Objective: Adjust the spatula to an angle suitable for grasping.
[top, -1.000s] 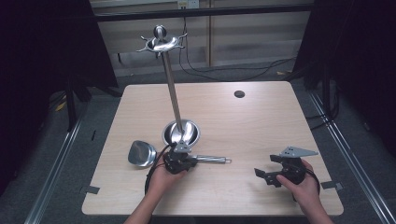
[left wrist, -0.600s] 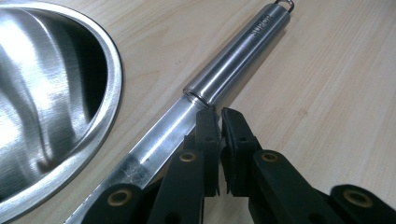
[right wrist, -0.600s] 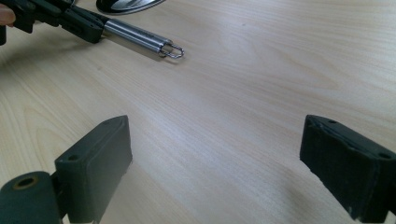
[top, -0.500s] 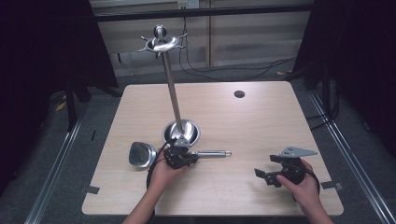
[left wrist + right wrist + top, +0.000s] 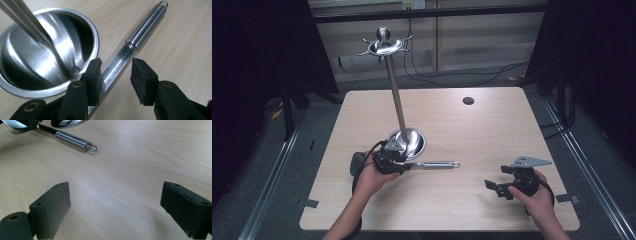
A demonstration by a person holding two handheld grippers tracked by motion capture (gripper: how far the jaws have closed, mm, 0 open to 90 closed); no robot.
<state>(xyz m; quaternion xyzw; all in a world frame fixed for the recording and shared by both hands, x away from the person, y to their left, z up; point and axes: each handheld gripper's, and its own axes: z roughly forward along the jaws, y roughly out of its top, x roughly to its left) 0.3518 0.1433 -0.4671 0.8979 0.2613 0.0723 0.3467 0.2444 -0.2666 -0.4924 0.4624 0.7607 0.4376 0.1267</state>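
Steel ladle [image 5: 432, 164]: lies on the table [image 5: 492, 130] towards its near left corner, handle pointing at the right edge, just beside the stand [image 5: 404, 141] base. Left gripper [image 5: 116, 72]: jaws apart, straddling the flat shank; one pad touches it. Right gripper [image 5: 115, 207]: jaws wide apart over bare wood near the near right corner. No legible markings.

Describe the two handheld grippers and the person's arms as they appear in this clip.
Both grippers, left gripper and right gripper, are black with two blocky jaws ending in flat rubbery pads, with brass-coloured pivot bushings. The right one carries a grey three-cornered plate. Black cables loop behind each. Forearms are bare, with no sleeves visible.
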